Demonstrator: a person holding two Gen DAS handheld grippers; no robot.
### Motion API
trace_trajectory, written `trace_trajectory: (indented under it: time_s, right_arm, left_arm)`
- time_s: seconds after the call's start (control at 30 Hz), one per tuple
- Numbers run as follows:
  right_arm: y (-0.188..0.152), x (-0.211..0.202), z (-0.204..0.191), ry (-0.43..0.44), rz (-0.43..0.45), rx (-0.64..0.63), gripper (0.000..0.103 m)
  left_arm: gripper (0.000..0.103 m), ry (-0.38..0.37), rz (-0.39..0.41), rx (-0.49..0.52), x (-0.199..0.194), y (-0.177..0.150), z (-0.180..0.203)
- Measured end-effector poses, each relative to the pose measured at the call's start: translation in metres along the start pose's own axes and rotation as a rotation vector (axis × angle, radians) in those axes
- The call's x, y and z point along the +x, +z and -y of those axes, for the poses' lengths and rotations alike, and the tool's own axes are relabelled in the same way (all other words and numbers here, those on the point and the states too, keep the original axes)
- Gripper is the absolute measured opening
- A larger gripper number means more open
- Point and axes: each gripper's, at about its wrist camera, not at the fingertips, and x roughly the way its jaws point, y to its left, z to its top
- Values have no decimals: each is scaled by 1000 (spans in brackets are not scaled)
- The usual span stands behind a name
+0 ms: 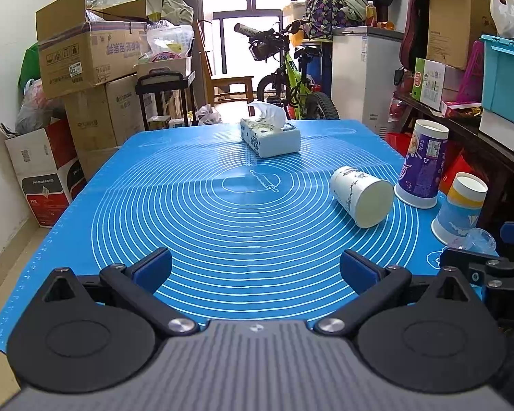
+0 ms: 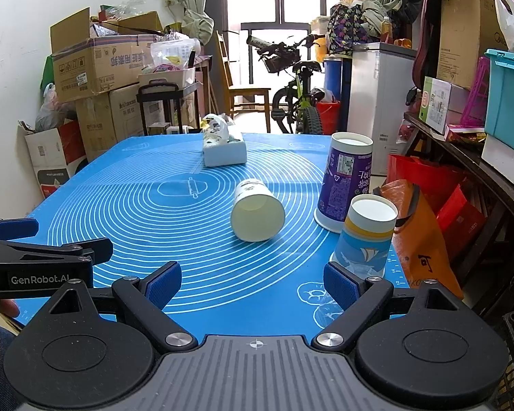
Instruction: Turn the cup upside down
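Note:
A white paper cup with a blue pattern (image 1: 361, 196) lies on its side on the blue mat (image 1: 222, 226), its flat end toward me; it also shows in the right wrist view (image 2: 257, 210). A tall purple cup (image 1: 423, 164) (image 2: 346, 181) and a shorter blue-and-yellow cup (image 1: 461, 207) (image 2: 366, 233) stand upside down at the mat's right side. My left gripper (image 1: 255, 269) is open and empty, low over the near mat. My right gripper (image 2: 252, 282) is open and empty, its right finger close to the blue-and-yellow cup.
A tissue box (image 1: 270, 135) (image 2: 224, 149) sits at the far middle of the mat. A clear plastic cup (image 1: 478, 239) lies by the blue-and-yellow cup. Cardboard boxes (image 1: 89, 65) stack on the left, a shelf with a teal bin (image 1: 507, 82) on the right, a bicycle (image 1: 291, 78) behind.

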Motion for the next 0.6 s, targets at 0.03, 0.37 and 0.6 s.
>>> trace_trajectory:
  time_s: [0.03, 0.37, 0.6]
  right_arm:
    - [0, 0, 0, 0, 0, 0, 91]
    - [0, 0, 0, -1, -1, -2, 91]
    - [-1, 0, 1, 0, -1, -9, 91]
  left_arm:
    - [103, 1, 2, 0, 0, 0, 0]
    - [103, 3, 5, 2, -1, 0, 1]
    - [103, 3, 6, 9, -1, 1, 3]
